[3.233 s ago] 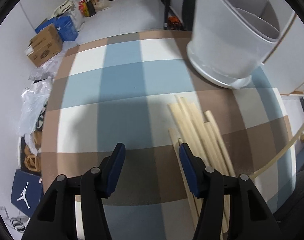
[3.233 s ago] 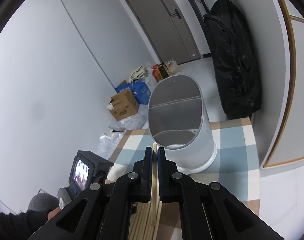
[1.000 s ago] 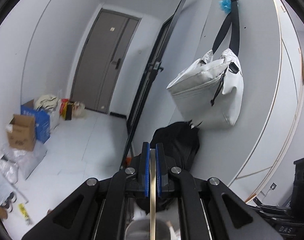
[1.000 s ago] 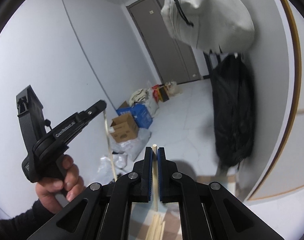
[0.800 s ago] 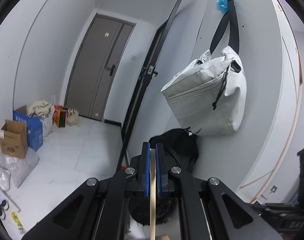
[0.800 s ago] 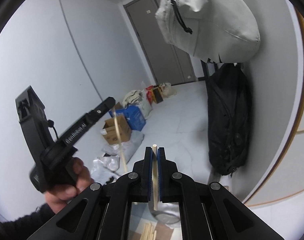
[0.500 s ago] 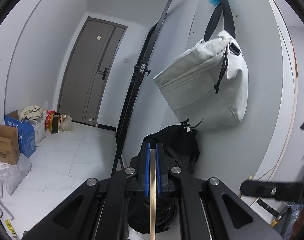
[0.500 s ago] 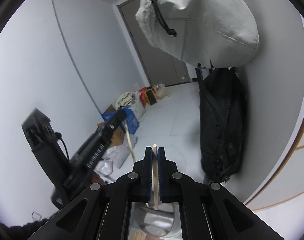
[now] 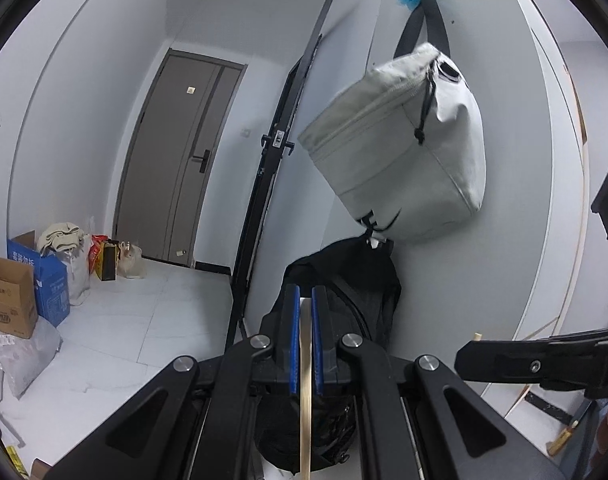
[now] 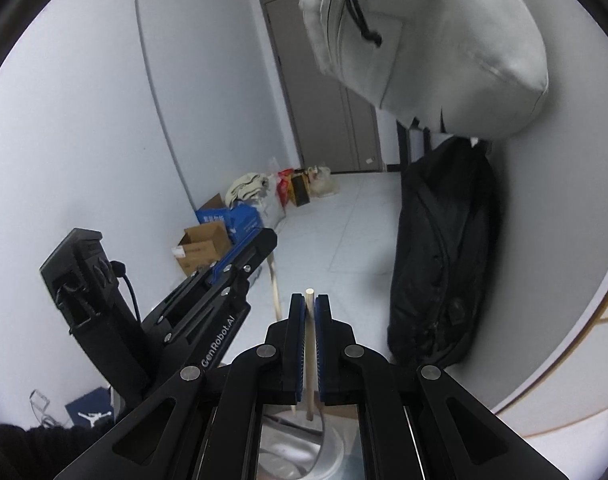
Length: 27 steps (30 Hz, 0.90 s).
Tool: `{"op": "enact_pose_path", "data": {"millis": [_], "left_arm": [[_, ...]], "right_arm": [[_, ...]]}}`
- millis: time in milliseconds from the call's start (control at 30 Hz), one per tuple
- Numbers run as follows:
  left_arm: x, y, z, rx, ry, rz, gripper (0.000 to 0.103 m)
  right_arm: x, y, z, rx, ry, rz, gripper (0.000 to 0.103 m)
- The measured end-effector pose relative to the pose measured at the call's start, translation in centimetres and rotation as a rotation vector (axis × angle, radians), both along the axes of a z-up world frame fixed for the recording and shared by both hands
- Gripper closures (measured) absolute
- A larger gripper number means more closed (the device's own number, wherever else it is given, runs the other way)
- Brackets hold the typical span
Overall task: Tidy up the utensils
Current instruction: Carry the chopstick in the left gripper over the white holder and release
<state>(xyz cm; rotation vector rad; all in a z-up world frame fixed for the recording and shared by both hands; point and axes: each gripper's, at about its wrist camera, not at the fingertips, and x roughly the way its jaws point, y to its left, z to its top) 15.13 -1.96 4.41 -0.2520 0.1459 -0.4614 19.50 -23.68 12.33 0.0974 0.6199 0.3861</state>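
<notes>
The left gripper [image 9: 305, 340] is clamped on a chopstick [image 9: 305, 408]. The right gripper [image 10: 310, 344] pinches another stick [image 10: 310, 356] above the white holder [image 10: 328, 454].

I hold one pale wooden chopstick [image 9: 305, 392] between my left fingers [image 9: 293, 344]; it stands upright and its long end hangs down. A second chopstick [image 10: 310, 344], same pale wood with a round tip, stands upright between my right fingers [image 10: 297, 344]. Its lower end reaches into the white utensil holder [image 10: 328, 450] below, which shows a divider inside.
</notes>
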Motion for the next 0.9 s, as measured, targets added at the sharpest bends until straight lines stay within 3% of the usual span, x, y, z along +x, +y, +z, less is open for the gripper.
{"op": "enact_pose_path", "data": {"millis": [433, 700, 900], "left_arm": [[1.1, -0.1, -0.3, -0.054, 0.114, -0.062, 0.101], [0.6, -0.7, -0.2, -0.008, 0.123, -0.109, 0.101], [0.4, -1.5, -0.5, 0.017, 0.158, -0.162, 0.101]], "right_arm": [[0.4, -1.8, -4.2, 0.101, 0.099, -0.032, 0.099], [0.2, -1.6, -6.2, 0.143, 0.133, -0.03, 0.099], [-0.3, -1.5, -6.5, 0.115, 0.139, -0.037, 0.099]]}}
